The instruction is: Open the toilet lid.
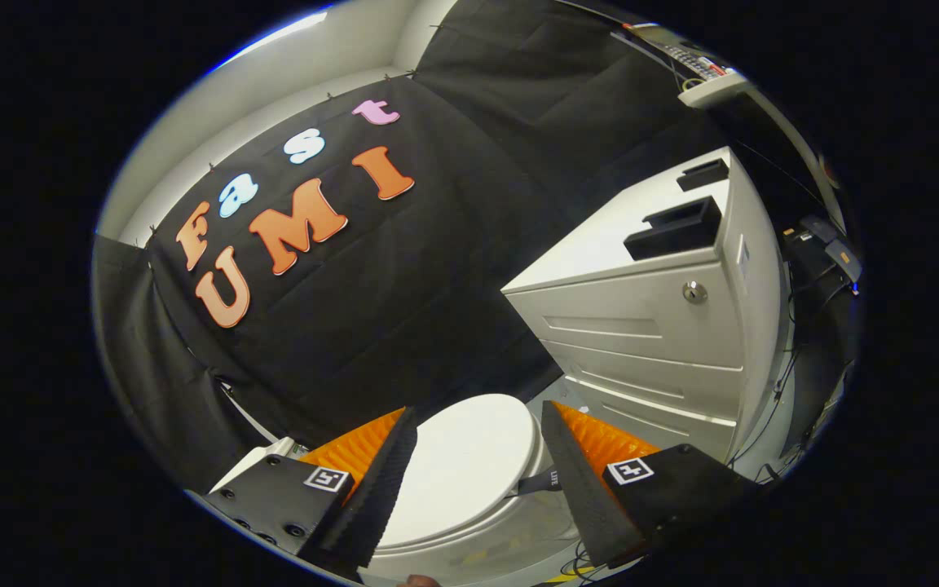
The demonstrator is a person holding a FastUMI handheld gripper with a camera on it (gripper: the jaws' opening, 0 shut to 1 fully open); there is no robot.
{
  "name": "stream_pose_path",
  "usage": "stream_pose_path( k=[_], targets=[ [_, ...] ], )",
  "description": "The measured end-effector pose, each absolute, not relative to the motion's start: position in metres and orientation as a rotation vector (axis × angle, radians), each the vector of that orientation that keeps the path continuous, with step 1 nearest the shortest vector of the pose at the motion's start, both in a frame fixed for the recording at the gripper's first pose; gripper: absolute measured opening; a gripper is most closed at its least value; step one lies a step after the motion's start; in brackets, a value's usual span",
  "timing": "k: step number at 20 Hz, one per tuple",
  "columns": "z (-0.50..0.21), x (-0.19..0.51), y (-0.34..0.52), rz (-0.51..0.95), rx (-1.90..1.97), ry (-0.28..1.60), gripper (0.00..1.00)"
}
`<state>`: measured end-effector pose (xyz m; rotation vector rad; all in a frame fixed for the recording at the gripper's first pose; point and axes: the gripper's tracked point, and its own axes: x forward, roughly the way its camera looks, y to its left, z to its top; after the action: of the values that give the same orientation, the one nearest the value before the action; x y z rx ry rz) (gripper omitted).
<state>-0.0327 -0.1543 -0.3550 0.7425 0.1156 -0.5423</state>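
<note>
A white toilet lid (469, 469) lies closed at the bottom centre of the frame, seen between the spread fingers of the gripper (478, 424), which hold nothing. A white drawer cabinet (649, 326) stands at right, against the black booth wall (437, 269).

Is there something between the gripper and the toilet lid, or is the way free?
Nothing lies between them in the gripper view: the gripper is open, and the closed toilet lid shows directly between its fingers.
</note>
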Motion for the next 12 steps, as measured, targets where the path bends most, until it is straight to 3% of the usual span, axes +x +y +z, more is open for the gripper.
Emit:
stream_pose_path(
  k=[12],
  targets=[
    [-0.447,-0.052,-0.184,-0.722,1.009,0.109,0.99]
  ],
)
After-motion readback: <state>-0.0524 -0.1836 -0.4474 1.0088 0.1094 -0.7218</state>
